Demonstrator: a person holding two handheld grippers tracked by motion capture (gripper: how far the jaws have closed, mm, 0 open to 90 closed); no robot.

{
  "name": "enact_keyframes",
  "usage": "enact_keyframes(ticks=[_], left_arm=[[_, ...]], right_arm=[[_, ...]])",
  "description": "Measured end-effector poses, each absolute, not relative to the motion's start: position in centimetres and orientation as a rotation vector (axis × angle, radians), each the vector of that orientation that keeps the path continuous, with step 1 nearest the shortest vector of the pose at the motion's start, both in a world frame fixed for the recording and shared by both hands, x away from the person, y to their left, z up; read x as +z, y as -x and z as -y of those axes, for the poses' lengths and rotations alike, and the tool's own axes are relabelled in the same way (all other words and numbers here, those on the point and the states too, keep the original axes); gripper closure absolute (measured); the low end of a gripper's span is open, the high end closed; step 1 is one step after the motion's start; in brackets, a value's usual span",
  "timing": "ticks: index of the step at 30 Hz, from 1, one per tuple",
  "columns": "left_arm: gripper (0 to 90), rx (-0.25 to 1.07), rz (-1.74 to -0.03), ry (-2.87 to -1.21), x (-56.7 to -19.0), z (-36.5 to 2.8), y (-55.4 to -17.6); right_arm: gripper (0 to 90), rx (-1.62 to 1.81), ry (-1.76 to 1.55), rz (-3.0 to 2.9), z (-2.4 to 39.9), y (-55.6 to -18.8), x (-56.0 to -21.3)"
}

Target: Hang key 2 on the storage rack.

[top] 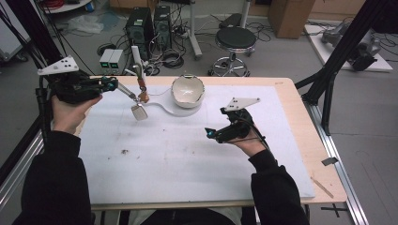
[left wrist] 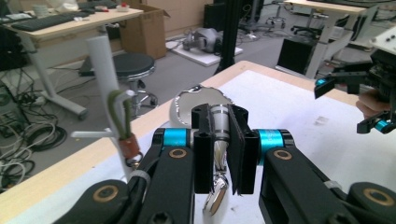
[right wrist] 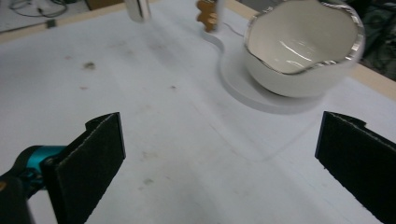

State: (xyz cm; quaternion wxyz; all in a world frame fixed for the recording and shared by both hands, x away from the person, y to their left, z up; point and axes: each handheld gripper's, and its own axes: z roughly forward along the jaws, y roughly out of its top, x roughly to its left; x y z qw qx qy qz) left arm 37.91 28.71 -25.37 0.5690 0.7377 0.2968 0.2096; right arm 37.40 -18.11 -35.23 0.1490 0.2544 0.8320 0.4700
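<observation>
My left gripper (top: 114,85) is at the table's far left, raised above it and shut on the handle of a shiny metal spoon (top: 138,111). The spoon's bowl hangs low toward the mat. In the left gripper view the jaws (left wrist: 219,119) clamp the spoon's handle (left wrist: 218,127). A white bowl with a silver rim (top: 187,90) stands on a white base (top: 170,110) at the back middle. My right gripper (top: 210,133) hovers right of centre, open and with nothing in it. In the right gripper view its jaws (right wrist: 224,154) stand wide apart, with the bowl (right wrist: 303,51) ahead.
A white post (top: 136,56) rises from the base, with a green cord (left wrist: 119,107) and a brown bead (top: 143,96) hanging beside the spoon. A white mat (top: 187,159) covers the wooden table (top: 300,122). A stool (top: 234,40) and computer towers stand on the floor behind.
</observation>
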Motion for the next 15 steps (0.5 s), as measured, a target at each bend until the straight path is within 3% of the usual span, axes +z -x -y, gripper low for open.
enact_keyframes(ticks=[15], left_arm=[[81.6, 0.532, -0.800, -1.714, -24.2, -30.8, -39.2]], right_arm=[[0.6, 1.261, -0.836, -2.322, 24.0, -35.6, -39.0]])
